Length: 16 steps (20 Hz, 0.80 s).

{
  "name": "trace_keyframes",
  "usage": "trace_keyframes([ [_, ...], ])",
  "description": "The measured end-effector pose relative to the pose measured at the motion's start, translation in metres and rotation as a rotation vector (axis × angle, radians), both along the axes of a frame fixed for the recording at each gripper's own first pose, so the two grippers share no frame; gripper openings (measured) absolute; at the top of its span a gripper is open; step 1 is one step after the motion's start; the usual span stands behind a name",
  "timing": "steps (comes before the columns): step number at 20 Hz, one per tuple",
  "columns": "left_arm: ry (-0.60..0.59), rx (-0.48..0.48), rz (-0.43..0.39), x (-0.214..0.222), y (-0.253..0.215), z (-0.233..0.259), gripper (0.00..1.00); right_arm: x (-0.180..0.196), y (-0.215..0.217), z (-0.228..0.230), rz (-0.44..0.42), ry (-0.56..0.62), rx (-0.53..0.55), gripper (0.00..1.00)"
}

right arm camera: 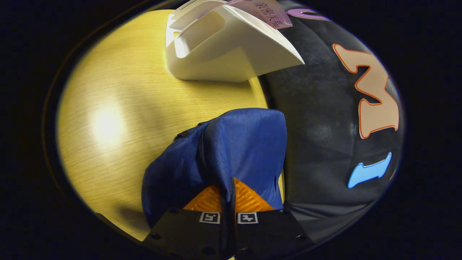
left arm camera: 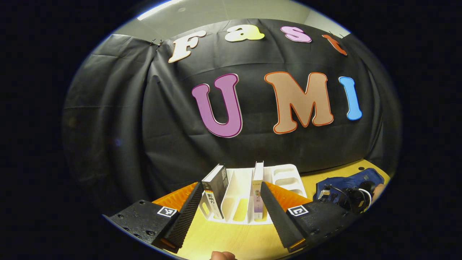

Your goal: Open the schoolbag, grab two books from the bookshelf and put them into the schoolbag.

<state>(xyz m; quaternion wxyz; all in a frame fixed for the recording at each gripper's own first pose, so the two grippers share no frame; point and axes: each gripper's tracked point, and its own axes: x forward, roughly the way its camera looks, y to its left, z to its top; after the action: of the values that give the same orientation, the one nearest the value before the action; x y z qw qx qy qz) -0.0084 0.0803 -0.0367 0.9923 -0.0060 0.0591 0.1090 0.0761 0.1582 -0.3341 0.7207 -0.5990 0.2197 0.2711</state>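
In the left gripper view, a white bookshelf (left arm camera: 241, 202) stands on the wooden table just ahead of my left gripper (left arm camera: 231, 186), which is open with nothing between its fingers. A dark book (left arm camera: 215, 191) leans in a left slot and a pale book (left arm camera: 257, 189) stands upright in the middle. The blue schoolbag (left arm camera: 346, 182) lies to the right, with the other gripper (left arm camera: 352, 198) on it. In the right gripper view, my right gripper (right arm camera: 228, 187) is shut on a fold of the schoolbag (right arm camera: 245, 141), lifting the fabric. The bookshelf (right arm camera: 223, 54) is beyond it, holding a pink-covered book (right arm camera: 270, 14).
The wooden table (right arm camera: 119, 119) has bare surface to the left of the bag and in front of the shelf. The black cloth wall (left arm camera: 162, 119) hangs close behind the shelf and bag. A fingertip (left arm camera: 222, 255) shows at the bottom edge of the left gripper view.
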Motion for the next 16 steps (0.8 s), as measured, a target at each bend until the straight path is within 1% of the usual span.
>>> trace_keyframes([
  [1, 0.001, -0.001, 0.000, 0.001, -0.001, -0.001, 0.95, -0.001, -0.002, -0.001, 0.007, 0.012, -0.013, 0.00],
  [2, 0.002, -0.003, 0.002, 0.002, 0.001, -0.001, 0.95, 0.000, 0.000, 0.001, 0.019, 0.013, -0.012, 0.04],
  [3, 0.004, -0.005, 0.003, 0.001, 0.001, -0.002, 0.95, -0.001, 0.001, 0.002, 0.016, 0.016, 0.015, 0.00],
  [4, 0.004, -0.007, 0.004, 0.001, 0.002, -0.001, 0.95, -0.003, -0.001, 0.002, -0.007, 0.033, 0.036, 0.00],
  [5, 0.002, -0.009, 0.004, 0.001, 0.002, -0.001, 0.98, -0.004, -0.003, 0.002, -0.023, 0.049, 0.062, 0.08],
  [6, 0.002, -0.012, 0.001, 0.002, 0.002, -0.001, 0.95, -0.003, -0.004, 0.004, -0.041, 0.064, 0.090, 0.04],
  [7, 0.005, -0.015, -0.004, 0.003, 0.001, -0.001, 0.95, -0.003, -0.005, 0.007, -0.065, 0.077, 0.127, 0.00],
  [8, 0.004, -0.023, -0.011, 0.004, -0.001, -0.001, 0.95, -0.003, -0.005, 0.012, -0.088, 0.087, 0.165, 0.00],
  [9, 0.006, -0.030, -0.015, 0.005, -0.003, -0.001, 0.98, -0.002, -0.006, 0.017, -0.106, 0.093, 0.202, 0.04],
  [10, 0.006, -0.031, -0.012, 0.005, -0.002, -0.001, 0.95, 0.002, -0.007, 0.023, -0.121, 0.097, 0.240, 0.00],
  [11, 0.007, -0.030, -0.016, 0.006, -0.003, -0.002, 0.95, 0.002, -0.009, 0.030, -0.142, 0.104, 0.275, 0.04],
  [12, 0.006, -0.026, -0.017, 0.006, -0.003, -0.001, 0.95, 0.003, -0.010, 0.038, -0.162, 0.112, 0.323, 0.00],
  [13, 0.002, -0.020, -0.019, 0.007, -0.003, 0.001, 0.94, 0.005, -0.012, 0.047, -0.188, 0.122, 0.384, 0.00],
  [14, 0.000, -0.015, -0.021, 0.009, -0.004, 0.003, 0.98, 0.008, -0.017, 0.056, -0.221, 0.129, 0.440, 0.04],
  [15, 0.000, -0.009, -0.022, 0.010, -0.004, 0.003, 0.94, 0.012, -0.018, 0.067, -0.257, 0.139, 0.508, 0.04],
  [16, -0.001, -0.006, -0.024, 0.011, -0.005, 0.003, 0.94, 0.013, -0.023, 0.077, -0.301, 0.157, 0.580, 0.02],
])
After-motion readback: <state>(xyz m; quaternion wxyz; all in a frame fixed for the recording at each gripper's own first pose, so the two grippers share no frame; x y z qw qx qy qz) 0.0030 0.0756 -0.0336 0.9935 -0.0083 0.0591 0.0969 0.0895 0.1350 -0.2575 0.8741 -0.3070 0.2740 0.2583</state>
